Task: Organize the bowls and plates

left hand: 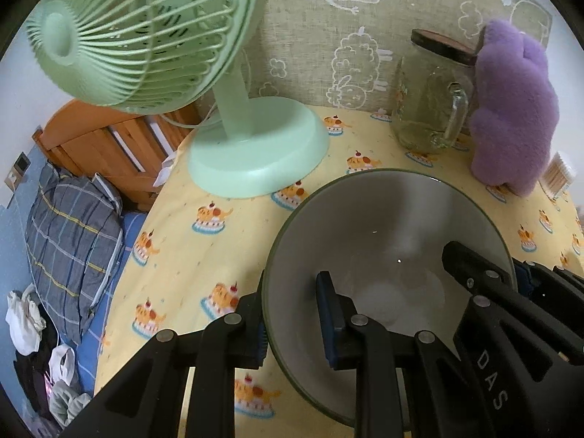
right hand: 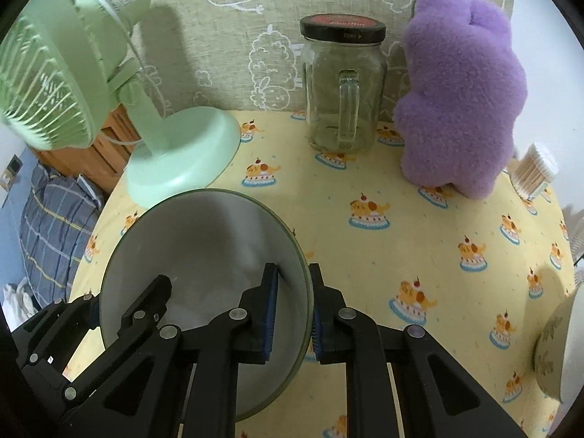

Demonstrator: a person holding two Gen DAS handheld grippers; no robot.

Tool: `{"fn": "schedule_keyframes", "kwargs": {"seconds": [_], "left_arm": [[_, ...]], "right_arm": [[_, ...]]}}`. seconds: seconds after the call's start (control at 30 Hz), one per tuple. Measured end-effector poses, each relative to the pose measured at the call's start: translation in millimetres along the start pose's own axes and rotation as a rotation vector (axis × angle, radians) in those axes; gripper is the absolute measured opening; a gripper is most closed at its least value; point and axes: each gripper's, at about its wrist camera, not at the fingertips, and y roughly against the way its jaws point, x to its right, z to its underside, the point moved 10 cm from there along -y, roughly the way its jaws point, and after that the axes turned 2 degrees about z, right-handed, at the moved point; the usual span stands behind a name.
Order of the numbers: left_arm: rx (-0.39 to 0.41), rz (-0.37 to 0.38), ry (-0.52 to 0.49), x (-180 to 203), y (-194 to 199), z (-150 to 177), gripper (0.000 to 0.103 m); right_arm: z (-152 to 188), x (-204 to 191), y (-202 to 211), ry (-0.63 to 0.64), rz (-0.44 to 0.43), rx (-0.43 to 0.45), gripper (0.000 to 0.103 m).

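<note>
Two grippers (left hand: 292,319) (right hand: 294,314), one bowl (left hand: 383,226)

Each fisheye sits just behind its own gripper and looks steeply down along the two fingers at the yellow tablecloth (left hand: 219,189), close enough that the fingers fill the lower frame. The left wrist view has the bowl (left hand: 383,219) ahead and right of its fingers (left hand: 330,314) — the right wrist view has it ahead and left. Both share the bowl, the green fan (right hand: 65,73), the glass jar (right hand: 343,84), the purple plush toy (right hand: 463,102) and the other gripper's fingers at the bowl's opposite rim.
</note>
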Motion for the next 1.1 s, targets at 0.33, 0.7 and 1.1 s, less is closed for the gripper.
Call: {"fn": "schedule_keyframes", "kwargs": {"seconds": [0.33,0.7,1.1], "left_arm": [[0.024,0.03,-0.033,3.2,50.5,25.9,0.021],[0.061,0.08,-0.117,8.1,118.7,65.9,0.022],[0.061,0.149,-0.166,11.1,163.6,122.6,0.022]], "right_arm": [[29.3,3.4,53.6,-0.016,0.032,0.018,0.019],[80.7,4.1,127.1,-0.073,0.086,0.043,0.019],[147.6,4.6,181.6,-0.135,0.149,0.049,0.019]]}}
